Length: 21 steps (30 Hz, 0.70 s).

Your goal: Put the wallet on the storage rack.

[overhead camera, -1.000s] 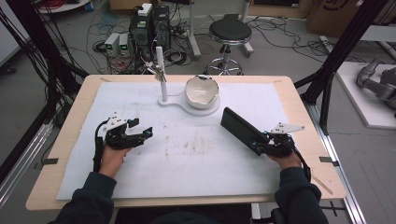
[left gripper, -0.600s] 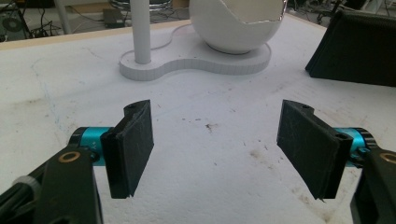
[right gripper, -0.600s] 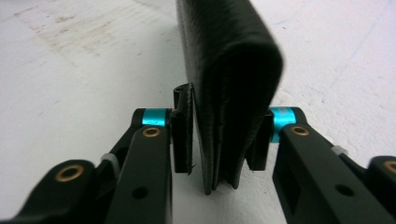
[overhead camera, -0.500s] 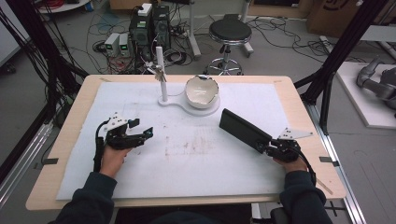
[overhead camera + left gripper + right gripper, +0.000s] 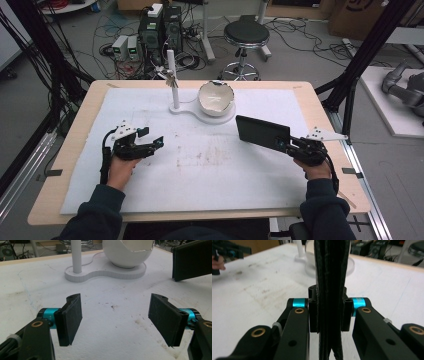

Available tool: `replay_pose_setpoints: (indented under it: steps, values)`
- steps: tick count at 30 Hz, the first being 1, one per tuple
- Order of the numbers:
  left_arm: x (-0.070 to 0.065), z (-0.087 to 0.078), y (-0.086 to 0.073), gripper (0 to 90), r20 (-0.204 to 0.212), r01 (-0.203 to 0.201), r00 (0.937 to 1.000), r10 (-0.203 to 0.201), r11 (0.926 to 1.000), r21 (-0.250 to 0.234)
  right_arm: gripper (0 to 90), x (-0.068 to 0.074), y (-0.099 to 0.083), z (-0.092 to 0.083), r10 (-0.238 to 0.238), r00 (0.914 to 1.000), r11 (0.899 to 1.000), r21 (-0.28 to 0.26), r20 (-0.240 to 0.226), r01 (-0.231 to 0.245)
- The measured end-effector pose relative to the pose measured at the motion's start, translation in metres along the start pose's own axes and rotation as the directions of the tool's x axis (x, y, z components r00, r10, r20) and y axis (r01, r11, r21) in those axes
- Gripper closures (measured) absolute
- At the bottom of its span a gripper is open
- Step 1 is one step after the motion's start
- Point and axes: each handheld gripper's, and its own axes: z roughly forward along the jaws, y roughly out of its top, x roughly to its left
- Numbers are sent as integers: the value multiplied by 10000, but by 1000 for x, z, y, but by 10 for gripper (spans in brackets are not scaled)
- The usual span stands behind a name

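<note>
While right gripper (image 5: 290, 146) clamps black wallet (image 5: 262, 133), mat (image 5: 210, 165) lies open

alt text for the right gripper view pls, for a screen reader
The right gripper is shut on a flat black wallet-like case, seen edge-on and rising up the middle of the frame. Behind it lie the stained white mat and, far left, the other gripper.
</note>
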Motion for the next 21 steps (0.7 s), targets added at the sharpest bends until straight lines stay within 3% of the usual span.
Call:
replay_pose_setpoints:
  steps: [1,9,13,16,21]
  values:
    - [0,0,0,270,-2,0,10000,0,10000,0,759,2,7,0,28,10000,9996,-281,18,-27]
    - [1,0,0,272,-15,-2,10000,2,10000,1,766,7,40,0,1,9999,9988,-495,144,6]
    - [1,-1,0,274,-33,14,10000,-14,10000,-25,767,12,65,5,29,9994,10000,-72,334,-27]
    - [1,-1,0,275,-36,7,10000,-7,10000,-34,767,15,75,9,-29,9994,10000,78,347,26]
    - [1,-1,0,278,-24,-26,10000,26,10000,-47,768,23,102,24,-725,9971,9969,333,239,717]
